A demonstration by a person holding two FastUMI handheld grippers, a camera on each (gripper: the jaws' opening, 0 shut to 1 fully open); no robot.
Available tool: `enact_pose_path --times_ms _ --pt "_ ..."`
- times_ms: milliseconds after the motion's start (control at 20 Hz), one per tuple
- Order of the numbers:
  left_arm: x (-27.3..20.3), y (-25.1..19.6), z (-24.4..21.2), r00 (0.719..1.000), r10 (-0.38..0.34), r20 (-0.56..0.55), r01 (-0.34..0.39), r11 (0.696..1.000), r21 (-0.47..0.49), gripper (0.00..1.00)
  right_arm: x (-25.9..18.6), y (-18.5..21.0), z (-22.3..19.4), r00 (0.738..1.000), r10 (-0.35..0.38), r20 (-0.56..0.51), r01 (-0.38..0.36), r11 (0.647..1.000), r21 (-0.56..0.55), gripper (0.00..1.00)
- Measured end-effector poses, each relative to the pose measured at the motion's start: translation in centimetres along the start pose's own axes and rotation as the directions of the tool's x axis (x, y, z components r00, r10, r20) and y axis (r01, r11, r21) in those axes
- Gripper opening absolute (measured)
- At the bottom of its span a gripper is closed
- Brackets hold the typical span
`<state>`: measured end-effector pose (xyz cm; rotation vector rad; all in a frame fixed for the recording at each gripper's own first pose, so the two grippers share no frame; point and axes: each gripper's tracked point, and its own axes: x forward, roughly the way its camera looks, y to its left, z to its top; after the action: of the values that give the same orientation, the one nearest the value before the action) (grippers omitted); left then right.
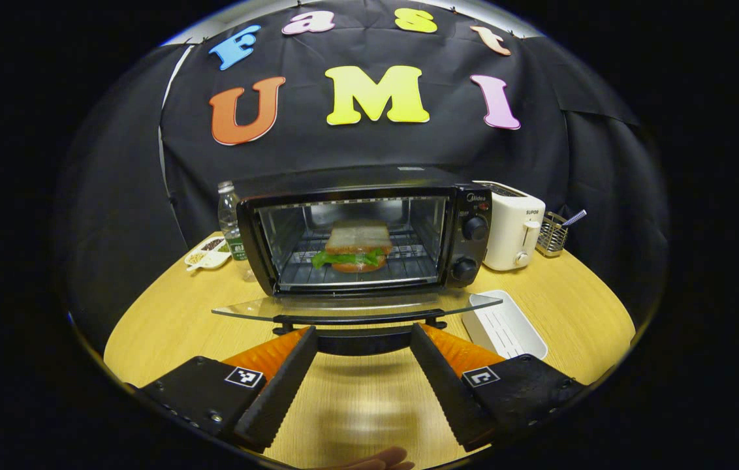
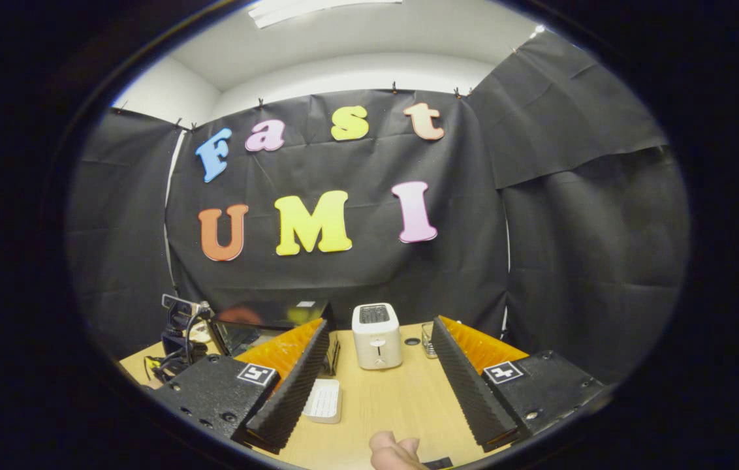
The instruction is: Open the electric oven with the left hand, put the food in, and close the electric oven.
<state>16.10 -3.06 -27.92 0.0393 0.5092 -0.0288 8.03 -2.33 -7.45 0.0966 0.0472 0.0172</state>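
The black electric oven (image 1: 471, 225) stands at the back of the round wooden table (image 1: 167, 313), its glass door (image 1: 356, 305) folded down flat. A sandwich (image 1: 358, 247) with lettuce lies on the wire rack inside. In the left gripper view my left gripper (image 1: 363, 329) is open, its fingers on either side of the door's dark handle (image 1: 360, 341) without pressing on it. In the right gripper view my right gripper (image 2: 380, 323) is open and empty above the table, off to the right of the oven (image 2: 265, 320).
A white toaster (image 1: 513, 228) and a metal utensil holder (image 1: 552, 234) stand right of the oven. A white ribbed tray (image 1: 503, 323) lies in front of the toaster. A water bottle (image 1: 231, 222) and a condiment dish (image 1: 208, 253) sit left of the oven.
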Motion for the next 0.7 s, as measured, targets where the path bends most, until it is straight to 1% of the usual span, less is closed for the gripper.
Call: enact_pose_path --times_ms 50,100,150,200,250,300,350,400,450,500,600,650,700 --pt "0.1 0.0 0.8 1.000 0.004 0.021 -0.004 1.000 0.006 0.95 -0.2 0.0 -0.2 1.000 0.000 -0.002 0.000 1.000 0.000 0.90" --pt "0.1 0.1 1.9 0.999 0.009 0.046 -0.009 1.000 0.012 0.96 -0.4 0.2 -0.1 1.000 0.000 -0.003 0.000 1.000 0.000 0.90" --pt "0.4 0.1 2.8 0.997 0.014 0.070 -0.016 1.000 0.021 0.88 -0.4 0.2 -0.2 1.000 0.000 -0.005 0.000 1.000 -0.001 0.90" --pt "0.7 0.2 3.7 0.996 0.018 0.090 -0.021 0.999 0.031 0.98 -0.5 0.2 -0.2 1.000 -0.001 -0.006 0.001 1.000 -0.002 1.00" --pt "1.0 0.2 4.6 0.994 0.022 0.110 -0.026 0.999 0.040 0.98 -0.8 0.3 -0.2 1.000 -0.002 -0.005 0.002 1.000 -0.004 1.00" --pt "1.5 0.3 5.4 0.992 0.025 0.124 -0.031 0.999 0.045 0.89 -1.1 0.4 0.0 1.000 -0.003 -0.004 0.003 1.000 -0.008 1.00" --pt "2.0 0.5 6.0 0.991 0.032 0.127 -0.038 0.998 0.042 0.98 -1.2 0.4 0.1 1.000 -0.004 -0.001 0.004 1.000 -0.013 1.00" --pt "2.9 0.3 6.3 0.992 0.021 0.123 -0.026 0.999 0.032 0.99 -1.5 0.5 0.2 1.000 -0.005 0.003 0.005 1.000 -0.015 1.00" --pt "3.2 0.1 6.7 0.993 0.008 0.120 -0.010 1.000 0.019 0.96 -1.7 0.6 0.3 1.000 -0.005 0.004 0.005 1.000 -0.018 1.00" --pt "4.0 0.1 7.0 0.993 0.002 0.115 -0.003 1.000 0.009 0.97 -1.8 0.6 0.3 1.000 -0.009 0.005 0.009 1.000 -0.019 0.90" --pt "5.3 0.8 7.5 0.994 0.015 0.112 -0.014 1.000 -0.007 0.98 -2.4 0.7 0.4 1.000 -0.013 0.005 0.014 1.000 -0.019 0.90" --pt "5.6 1.3 7.8 0.993 0.029 0.117 -0.029 1.000 -0.002 0.97 -2.8 0.7 0.4 1.000 -0.014 0.005 0.014 1.000 -0.021 1.00" --pt "5.5 1.4 8.1 0.993 0.031 0.117 -0.032 0.999 0.006 0.97 -3.1 0.8 0.4 1.000 -0.014 0.007 0.014 1.000 -0.022 0.90"
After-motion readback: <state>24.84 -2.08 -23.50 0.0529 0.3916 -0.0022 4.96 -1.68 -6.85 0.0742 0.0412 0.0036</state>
